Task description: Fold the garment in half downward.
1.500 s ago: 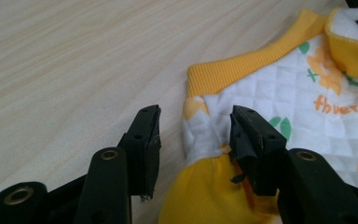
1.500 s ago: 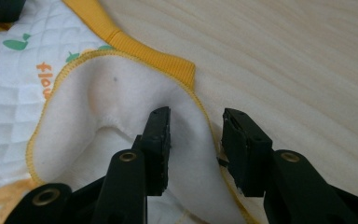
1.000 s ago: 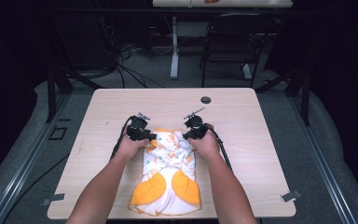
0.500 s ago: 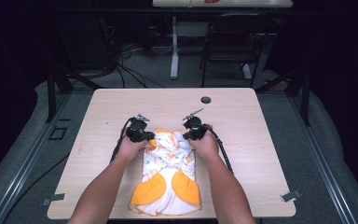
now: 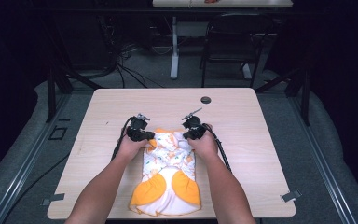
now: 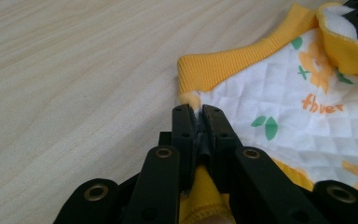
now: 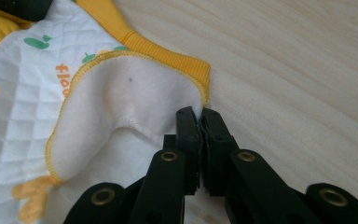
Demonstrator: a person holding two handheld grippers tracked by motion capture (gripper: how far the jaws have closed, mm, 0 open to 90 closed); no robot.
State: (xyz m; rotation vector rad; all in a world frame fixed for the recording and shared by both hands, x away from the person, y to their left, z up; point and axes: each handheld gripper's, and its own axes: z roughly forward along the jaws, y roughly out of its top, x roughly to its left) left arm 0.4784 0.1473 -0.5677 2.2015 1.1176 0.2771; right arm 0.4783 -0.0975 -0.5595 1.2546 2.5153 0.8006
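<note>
A small white quilted garment (image 5: 168, 172) with orange trim and prints lies flat on the wooden table (image 5: 251, 140), its collar end away from the person. My left gripper (image 5: 150, 138) is at the garment's far left corner. In the left gripper view its jaws have just been closing and the gripper (image 6: 196, 109) is shut on the yellow ribbed edge of the garment (image 6: 284, 102). My right gripper (image 5: 187, 136) is at the far right corner. Its jaws have also just been closing, and the gripper (image 7: 196, 113) pinches the turned-over edge of the garment (image 7: 121, 98).
A small black round object (image 5: 205, 99) lies near the table's far edge. Bare wood stretches on both sides of the garment. Behind the table, on the floor, are a black chair (image 5: 228, 37), a white desk leg (image 5: 174, 51) and cables (image 5: 126, 70).
</note>
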